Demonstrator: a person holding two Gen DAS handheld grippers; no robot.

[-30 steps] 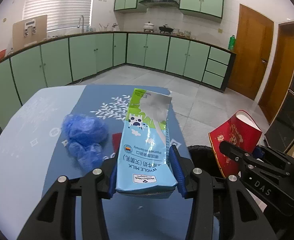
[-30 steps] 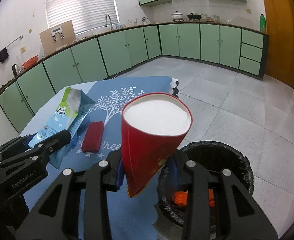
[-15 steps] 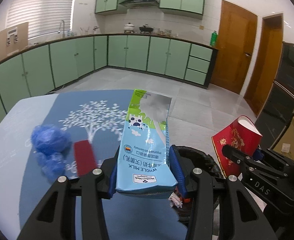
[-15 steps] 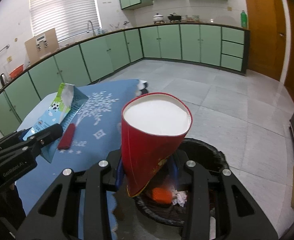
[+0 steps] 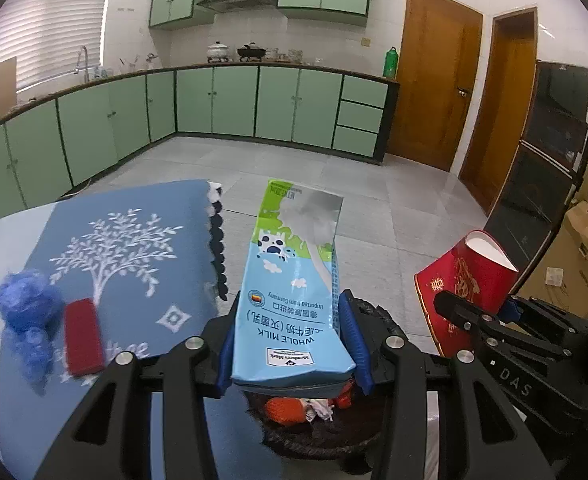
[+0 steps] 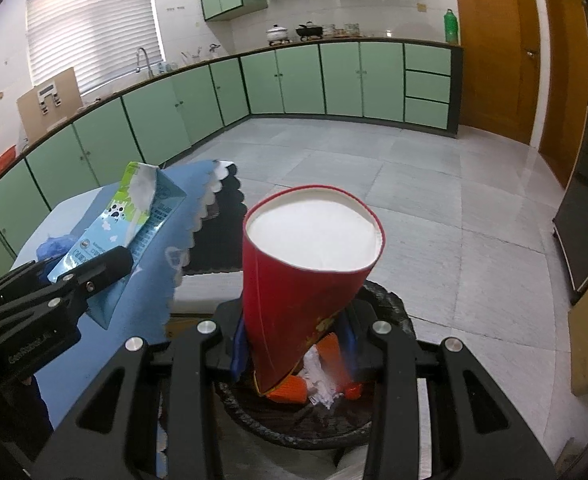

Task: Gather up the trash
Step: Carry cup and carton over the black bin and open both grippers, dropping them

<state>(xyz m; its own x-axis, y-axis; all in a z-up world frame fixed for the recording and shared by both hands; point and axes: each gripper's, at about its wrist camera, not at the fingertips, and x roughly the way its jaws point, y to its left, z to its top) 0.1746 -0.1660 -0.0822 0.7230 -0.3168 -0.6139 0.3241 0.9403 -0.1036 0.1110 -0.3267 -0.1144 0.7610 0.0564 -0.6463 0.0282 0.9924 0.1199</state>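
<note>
Milk carton (image 5: 294, 304) and red paper cup (image 6: 305, 280) above the black bin (image 6: 389, 412).
Left hand-held gripper (image 5: 292, 344) clamps the carton; right hand-held gripper (image 6: 295, 344) squeezes the cup.

The milk carton (image 5: 294, 300) was glossy printed card, the red cup (image 6: 305, 276) matt paper, the bin liner (image 6: 389, 308) crinkled black plastic, the floor (image 6: 433, 200) polished tile.

Milk carton (image 5: 294, 300): light blue, green top, cow print. Paper cup (image 6: 305, 276): red, white inside. Surface cloth (image 5: 134, 264) at 9 o'clock: blue, white tree motif.
</note>
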